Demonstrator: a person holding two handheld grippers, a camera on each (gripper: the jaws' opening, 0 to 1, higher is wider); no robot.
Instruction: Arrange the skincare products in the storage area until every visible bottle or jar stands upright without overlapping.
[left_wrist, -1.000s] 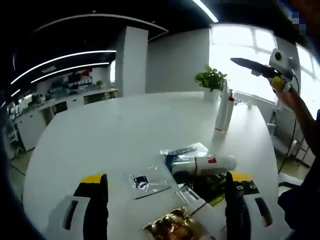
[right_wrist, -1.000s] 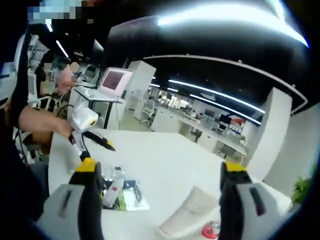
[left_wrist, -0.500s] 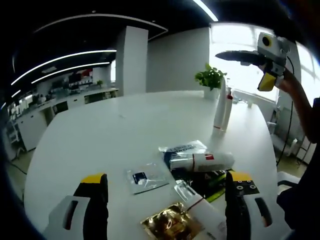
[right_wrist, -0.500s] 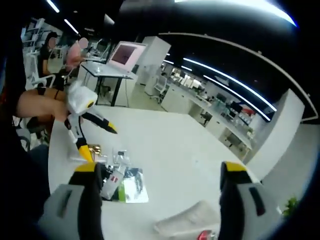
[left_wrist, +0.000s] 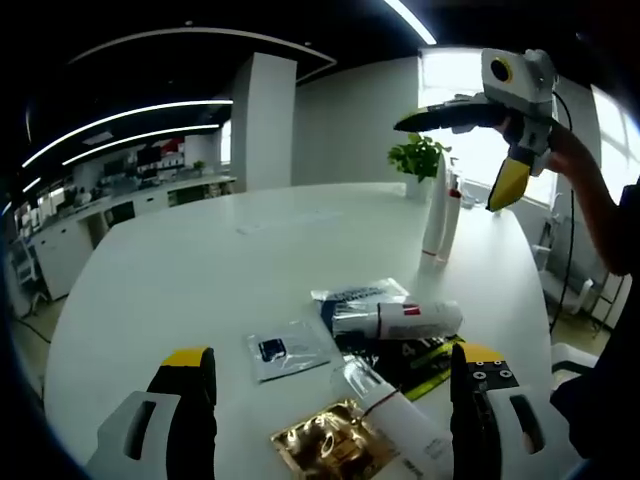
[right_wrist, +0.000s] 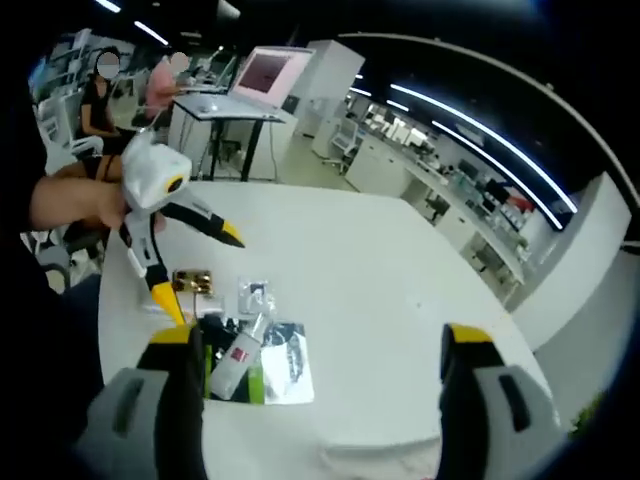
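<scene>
A white tube with a red label (left_wrist: 395, 320) lies on its side on the round white table (left_wrist: 200, 260), over a blue-and-white packet (left_wrist: 355, 297) and a green-and-black packet (left_wrist: 430, 360). A second tube (left_wrist: 395, 415) lies nearer, beside a gold packet (left_wrist: 325, 450) and a clear sachet (left_wrist: 285, 350). Two tall white bottles (left_wrist: 440, 215) stand upright further back. My left gripper (left_wrist: 330, 400) hovers open above the pile. My right gripper (left_wrist: 448, 166) hangs open, high over the upright bottles. In the right gripper view, the right gripper (right_wrist: 318, 340) is open, the left gripper (right_wrist: 200, 272) is over the gold packet (right_wrist: 192, 282), and a tube (right_wrist: 240, 355) lies there.
A potted plant (left_wrist: 420, 155) stands behind the upright bottles at the table's far edge. A desk with a monitor (right_wrist: 265, 75) and seated people lie beyond the table. Bare tabletop (right_wrist: 380, 270) stretches around the pile.
The right gripper has come down and leftward over the upright bottles, and its view now tips down toward the pile. The left gripper has hardly moved. The products have not moved.
</scene>
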